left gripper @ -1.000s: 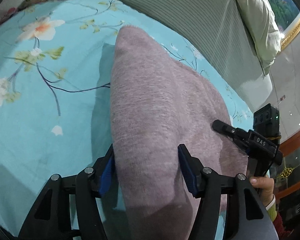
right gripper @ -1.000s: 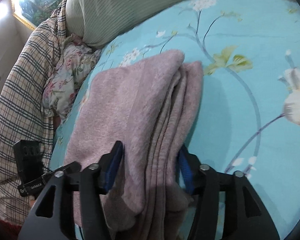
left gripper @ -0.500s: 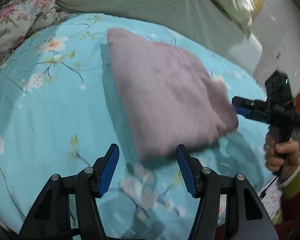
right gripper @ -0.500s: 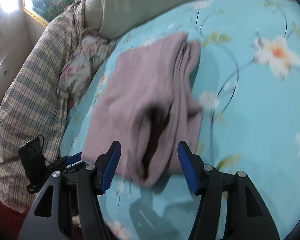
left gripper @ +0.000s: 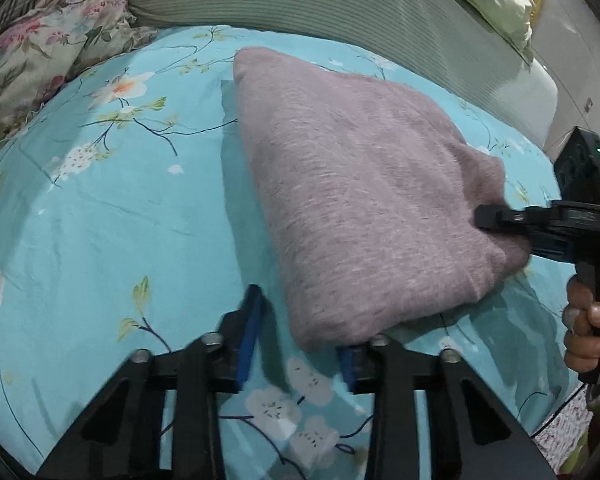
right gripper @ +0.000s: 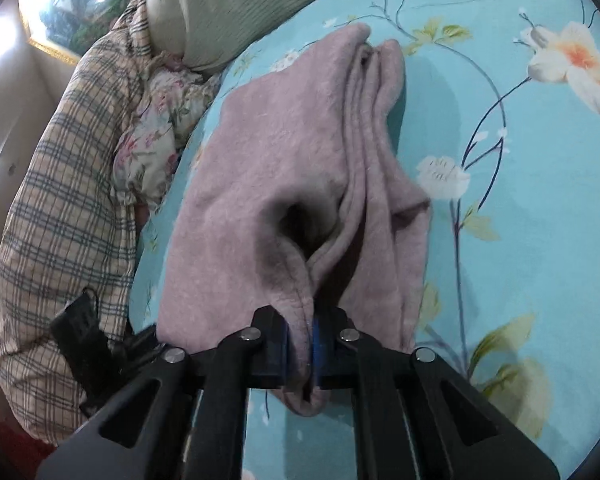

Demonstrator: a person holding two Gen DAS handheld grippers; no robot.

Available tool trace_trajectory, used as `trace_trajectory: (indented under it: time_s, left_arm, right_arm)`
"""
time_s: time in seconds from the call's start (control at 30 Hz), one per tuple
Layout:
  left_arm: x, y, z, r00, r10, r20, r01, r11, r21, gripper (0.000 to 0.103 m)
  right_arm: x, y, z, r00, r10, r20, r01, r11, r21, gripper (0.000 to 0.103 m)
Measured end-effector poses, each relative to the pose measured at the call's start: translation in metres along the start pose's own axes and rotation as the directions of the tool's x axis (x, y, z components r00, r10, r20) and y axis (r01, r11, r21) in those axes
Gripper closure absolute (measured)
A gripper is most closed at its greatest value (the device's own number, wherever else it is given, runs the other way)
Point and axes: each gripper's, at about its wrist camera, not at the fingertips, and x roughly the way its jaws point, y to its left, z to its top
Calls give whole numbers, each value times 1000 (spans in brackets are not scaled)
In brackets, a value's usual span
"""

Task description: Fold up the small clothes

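The right gripper (right gripper: 300, 344) is closing its blue-padded fingers (right gripper: 319, 344) on the near corner of a folded mauve garment (right gripper: 284, 168), whose fabric is bunching up between the pads and hanging just below them. The garment is lying on a turquoise floral bed sheet (right gripper: 532, 208), its stacked layers showing along the right-hand edge. Beyond it, along the sheet's far edge, a floral pillow (right gripper: 152, 136), a plaid quilt (right gripper: 56, 200) and a striped green pillow (right gripper: 236, 4) are lying.

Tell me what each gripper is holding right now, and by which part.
The right gripper is pinching the near edge of the folded pink garment. The left gripper is closing around the garment's near corner, not yet clamped on it.
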Motion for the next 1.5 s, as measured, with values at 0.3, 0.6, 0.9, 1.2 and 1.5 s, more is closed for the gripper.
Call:
trace_trajectory:
  time_s: [0.3,0.6,0.9,1.2,1.5]
  left_arm:
    - [7,-6,6,998,45,-33,-45,999,-10,93]
    - [2,-6,2,995,34,-95,-30,998,51,89]
    - [-39,6,28,986,-165,-15,165,985,49,89]
    - [14,-18,56,957,-284,-64,289,955,71,90]
    - [47,-24,49,947,-296,-128,300,954,20,92]
  right_arm:
    - [-26,4,4,986,-137,97,149,980,-135,94]
    - [-23,-16,-2,989,-131,63,135,989,-56,68]
    - [-45,-15,66,978,-80,195,86,996,-26,50]
    - [21,-14,151,987,-99,124,104,994,-32,95]
    - [33,-43,143,968,-215,126,216,976,5,77]
